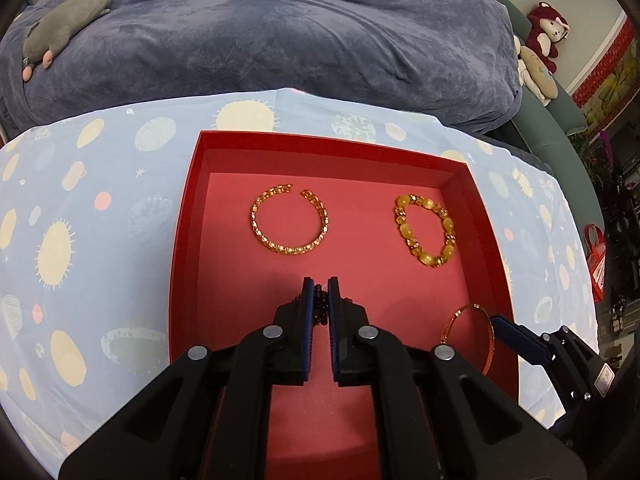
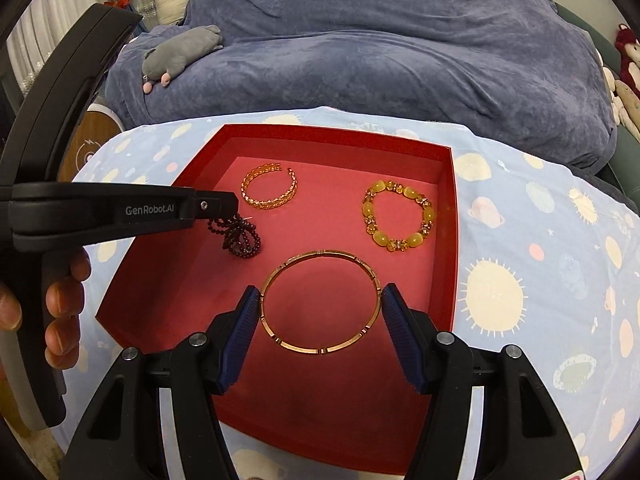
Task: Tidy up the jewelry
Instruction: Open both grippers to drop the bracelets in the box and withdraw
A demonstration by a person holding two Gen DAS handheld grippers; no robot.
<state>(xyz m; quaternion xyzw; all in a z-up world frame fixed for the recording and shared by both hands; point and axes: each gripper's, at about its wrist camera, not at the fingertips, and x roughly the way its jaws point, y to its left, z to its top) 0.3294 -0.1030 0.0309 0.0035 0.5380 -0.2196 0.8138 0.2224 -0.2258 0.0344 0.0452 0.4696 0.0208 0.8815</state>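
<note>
Two bracelets lay at the far end of the red box [image 2: 448, 208]. The left gripper [image 1: 321, 292] pinched the dark beaded bracelet [image 2: 236, 236] above the floor, its fingers nearly closed. The right gripper [image 2: 318, 300] stood wide open, the gold bangle [image 2: 320, 300] flat between its fingers, apparently just touching both.

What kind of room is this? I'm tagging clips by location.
Probably a bedroom: a bed under a blue plush blanket, a grey stuffed animal lying on it, more soft toys at the side.
</note>
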